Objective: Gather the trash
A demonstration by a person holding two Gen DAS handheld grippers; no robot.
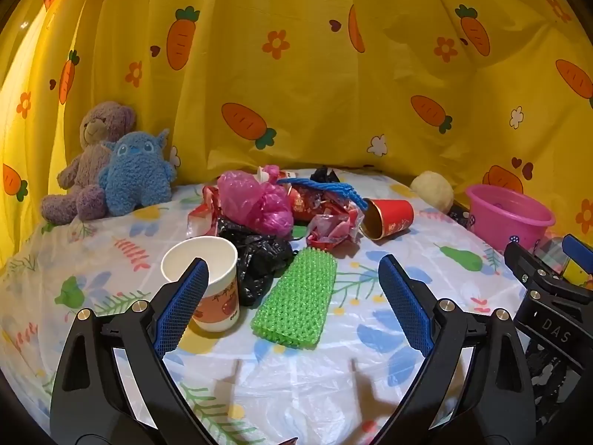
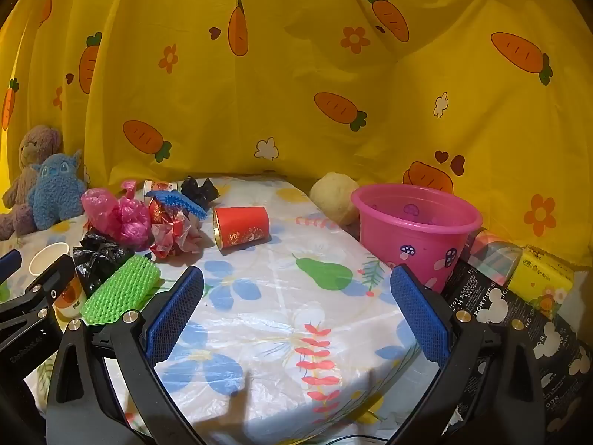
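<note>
Trash sits piled mid-table on the floral plastic tablecloth [image 2: 281, 319]: crumpled pink plastic bag [image 1: 255, 200], crumpled black plastic bag [image 1: 259, 259], red foil wrapper [image 1: 333, 228], blue spiky plastic strip [image 1: 326, 187] draped on top. Red paper cup [image 1: 389, 217] lies on its side just right of the pile, mouth facing left. Green spiky plastic mat [image 1: 296, 300] lies flat in front of the pile, touching the black bag. White paper cup [image 1: 207, 278] stands upright just left of the mat.

Left gripper [image 1: 292, 293]: jaws spread wide, holding nothing, hovering above the mat and white cup. Right gripper [image 2: 296, 304]: jaws also wide apart, empty, over bare cloth.

Pink plastic bucket [image 2: 415, 230] stands upright at the right edge, well apart from the pile. Purple teddy bear [image 1: 89, 159] and blue plush monster [image 1: 137, 170] sit back left against the yellow carrot-print curtain [image 1: 333, 74].
</note>
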